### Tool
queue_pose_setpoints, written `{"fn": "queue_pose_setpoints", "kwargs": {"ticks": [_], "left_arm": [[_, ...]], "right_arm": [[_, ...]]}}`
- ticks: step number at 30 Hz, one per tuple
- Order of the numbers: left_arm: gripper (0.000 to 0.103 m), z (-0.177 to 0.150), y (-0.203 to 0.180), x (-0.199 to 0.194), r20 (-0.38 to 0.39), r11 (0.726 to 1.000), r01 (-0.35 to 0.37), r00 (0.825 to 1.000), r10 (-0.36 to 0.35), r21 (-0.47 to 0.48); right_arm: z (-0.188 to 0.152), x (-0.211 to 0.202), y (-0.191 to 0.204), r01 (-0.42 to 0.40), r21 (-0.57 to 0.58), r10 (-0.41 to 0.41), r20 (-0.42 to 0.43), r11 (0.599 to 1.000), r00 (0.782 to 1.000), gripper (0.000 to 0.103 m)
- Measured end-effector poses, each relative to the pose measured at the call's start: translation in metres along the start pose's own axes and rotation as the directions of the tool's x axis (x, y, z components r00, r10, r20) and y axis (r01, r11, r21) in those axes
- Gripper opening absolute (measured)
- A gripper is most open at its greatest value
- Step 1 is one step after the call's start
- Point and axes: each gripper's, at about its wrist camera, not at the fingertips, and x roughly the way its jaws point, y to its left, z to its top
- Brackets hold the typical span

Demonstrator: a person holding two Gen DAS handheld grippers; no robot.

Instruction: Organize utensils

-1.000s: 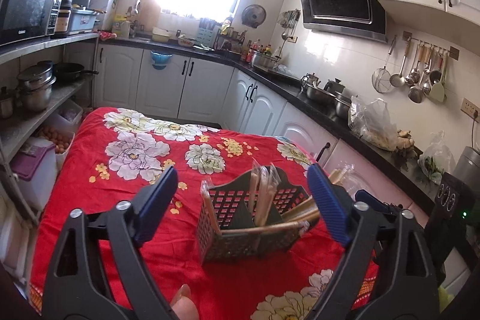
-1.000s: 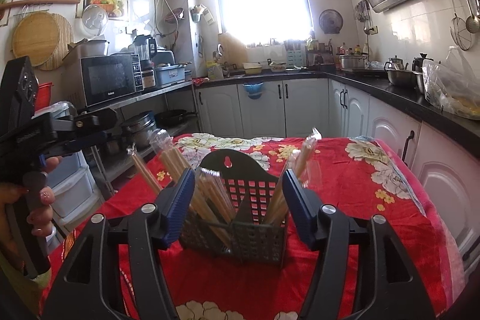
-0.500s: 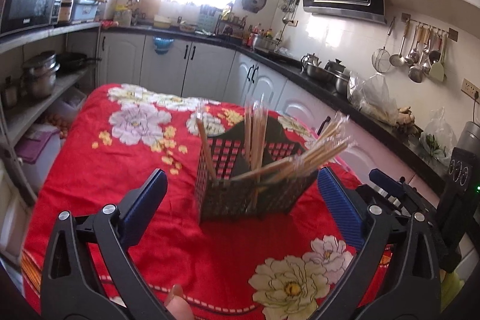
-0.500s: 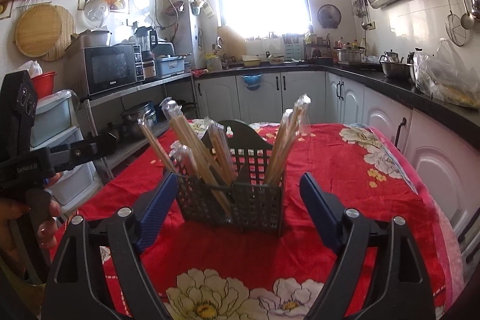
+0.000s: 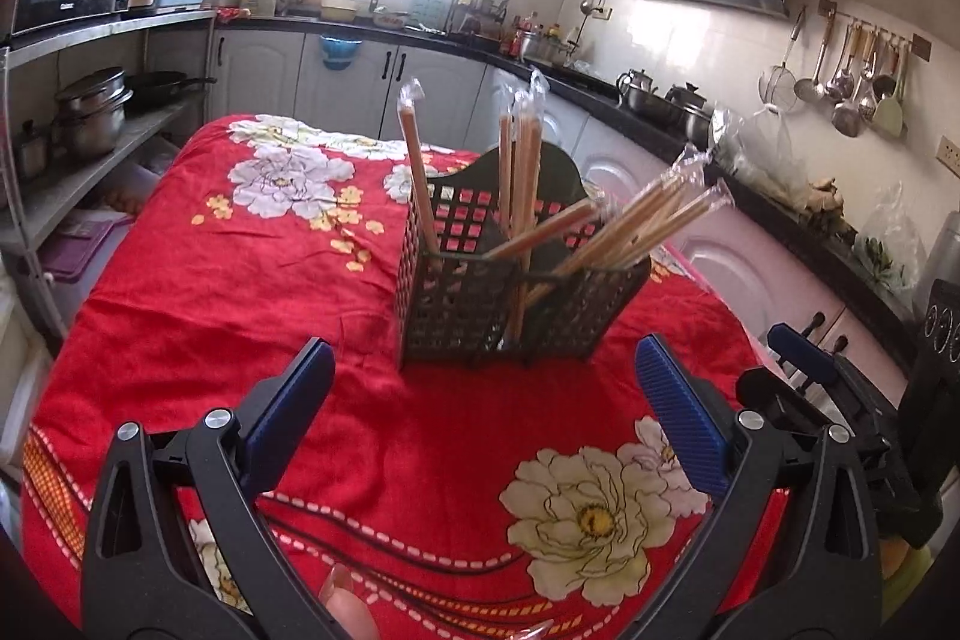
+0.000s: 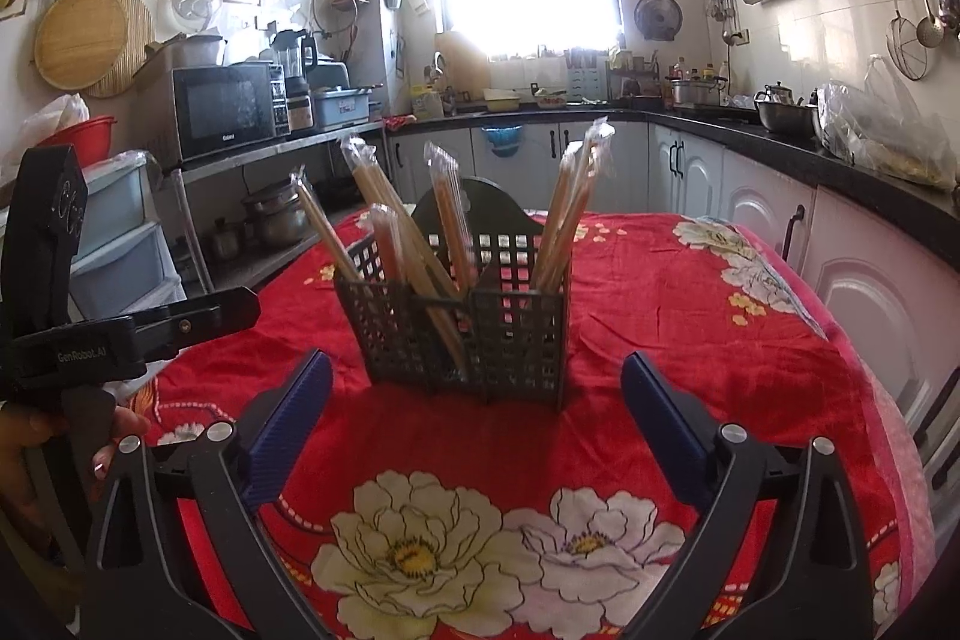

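A dark perforated utensil basket (image 5: 510, 304) stands upright on the red flowered tablecloth (image 5: 240, 292). It holds several plastic-wrapped chopstick pairs (image 5: 636, 220), some upright, some leaning right. It also shows in the right wrist view (image 6: 468, 340), with wrapped chopsticks (image 6: 564, 214) fanning out of it. My left gripper (image 5: 480, 400) is open and empty, a short way in front of the basket. My right gripper (image 6: 474, 412) is open and empty, also just in front of the basket.
The table sits in a kitchen, with white cabinets and a dark counter (image 5: 690, 124) to the right. Metal shelves with pots (image 5: 90, 106) stand to the left. The left hand-held gripper body (image 6: 78, 340) shows at the left of the right wrist view.
Both grippers have pulled back from the basket, which now looks smaller and farther off. Both jaws stay open. The basket stands where it was.
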Motion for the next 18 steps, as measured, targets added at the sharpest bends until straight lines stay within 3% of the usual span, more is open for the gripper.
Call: {"fn": "queue_pose_setpoints", "kwargs": {"ticks": [10, 18], "left_arm": [[0.092, -0.024, -0.005, 0.002, 0.015, 1.0, -0.023, 1.0, 0.022, 0.015], [0.092, -0.037, -0.012, -0.001, 0.088, 0.999, -0.035, 0.996, 0.032, 0.029]], "right_arm": [[-0.02, -0.002, -0.001, 0.016, -0.001, -0.016, -0.017, 1.0, 1.0, 0.095], [-0.035, -0.005, -0.001, 0.05, 0.004, -0.05, 0.025, 0.999, 0.998, 0.096]]}}
